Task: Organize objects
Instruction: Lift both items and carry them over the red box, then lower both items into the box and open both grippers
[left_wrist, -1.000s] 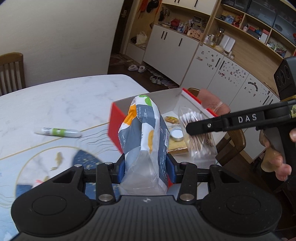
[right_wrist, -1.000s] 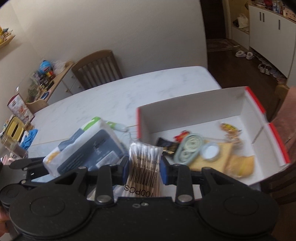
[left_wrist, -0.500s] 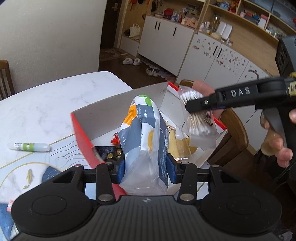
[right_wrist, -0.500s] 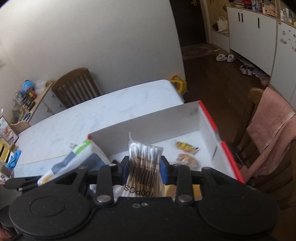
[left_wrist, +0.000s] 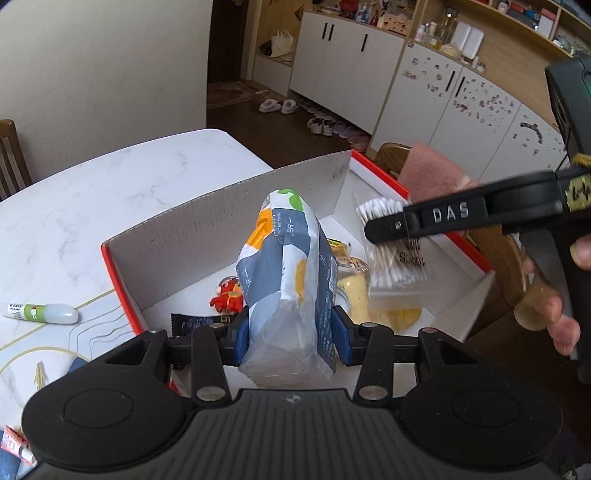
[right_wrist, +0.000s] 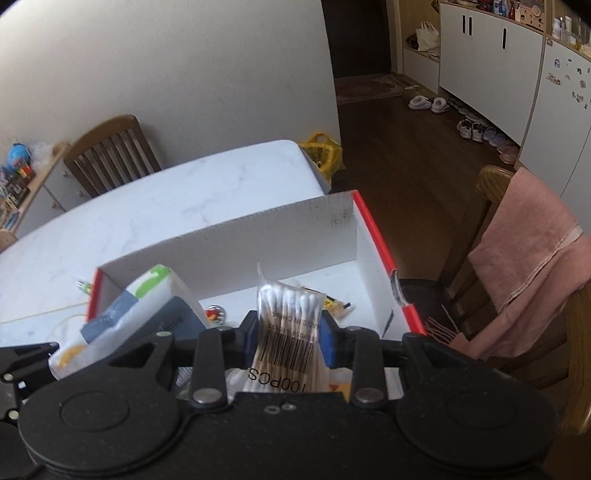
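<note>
Items now over the box (left_wrist: 229, 206).
Left gripper (left_wrist: 288, 332) clamps the pack (left_wrist: 288, 266), right gripper (right_wrist: 286, 332) clamps the swabs (right_wrist: 288, 314); a second ago both hung short of the box, so release can follow.

- My box (left_wrist: 229, 218) is open on top; its upright back wall blocks the far side.
- Small items crowd the floor's near half; the far strip lies bare.
</note>
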